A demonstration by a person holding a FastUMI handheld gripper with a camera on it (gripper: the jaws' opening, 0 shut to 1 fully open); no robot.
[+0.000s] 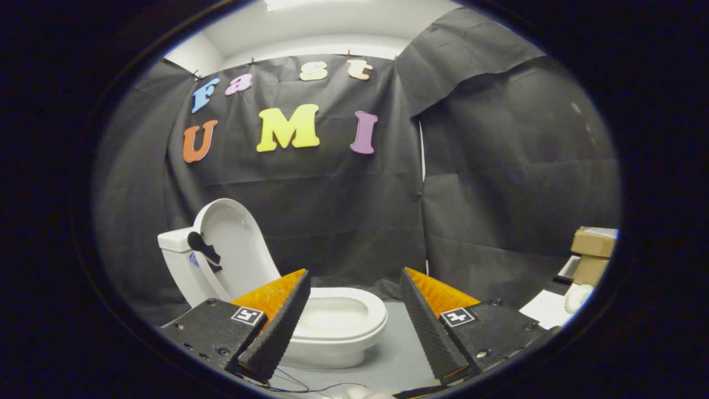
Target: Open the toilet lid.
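The toilet lid (235, 244) stood raised, tipped back against the cistern (178, 260) behind it, with a small dark fitting (203, 249) showing at its near edge. Below it the seat and bowl (338, 318) lay uncovered, sitting on the pale floor (396, 354) just ahead of the fingers and mostly between them, nearer the left one. Judging by how the lid sat, the opening looked done or all but done; what remained was to make sure the lid rested fully back so it would not drop forward, and to draw the tool away without brushing its edge. Any last nudge would best go on the lid's inner face near the top, pushed gently toward the cistern, not hard enough to knock it against the porcelain. The gripper (354, 288) was spread wide, its two fingers well apart, holding nothing and touching nothing; the left finger's tip overlapped the bowl's rim in the view, but whether it was close to it I could not tell. A thin cable (310, 388) trailed across the floor under the fingers. Off to the right, well apart from the toilet, cardboard boxes (592, 252) were stacked near some white sheets (545, 307), and black cloth (498, 183) hung behind everything.
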